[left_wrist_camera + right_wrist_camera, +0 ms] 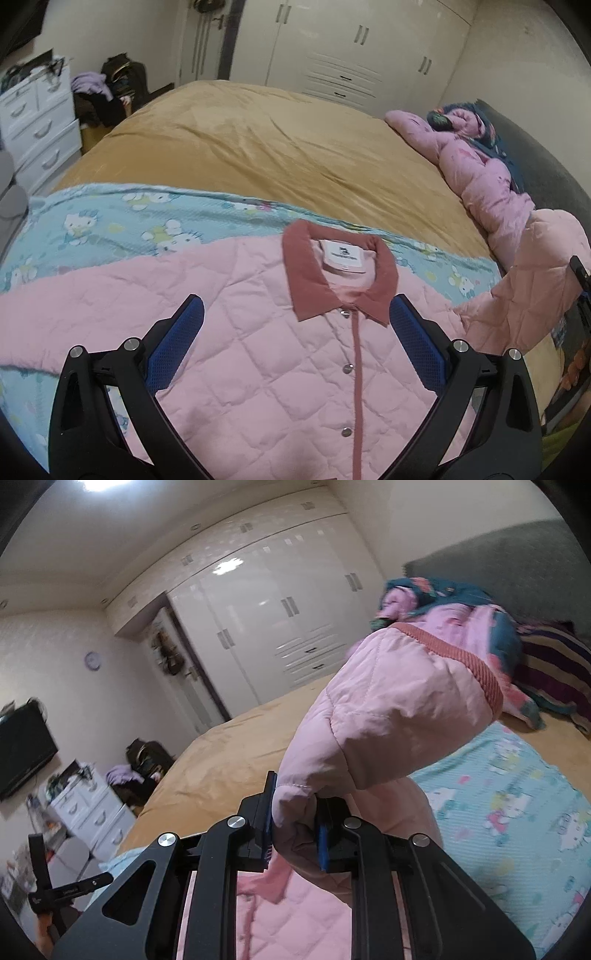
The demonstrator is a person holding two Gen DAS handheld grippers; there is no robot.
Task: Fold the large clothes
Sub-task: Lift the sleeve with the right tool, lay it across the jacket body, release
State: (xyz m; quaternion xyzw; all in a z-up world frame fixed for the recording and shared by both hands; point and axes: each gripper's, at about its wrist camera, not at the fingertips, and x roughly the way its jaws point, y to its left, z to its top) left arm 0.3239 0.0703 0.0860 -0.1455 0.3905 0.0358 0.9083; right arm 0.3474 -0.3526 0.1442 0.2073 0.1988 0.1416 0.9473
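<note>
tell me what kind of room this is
Most likely a home bedroom: a wide bed under a mustard-yellow cover, tall glossy white wardrobe doors, and a small white chest of drawers.

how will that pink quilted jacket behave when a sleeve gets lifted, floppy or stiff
Probably floppy: the sleeve clamped in the right hand-held gripper bends and droops. The pink quilted jacket looks puffy, so likely light and springy. Its smooth shell may slip.
</note>
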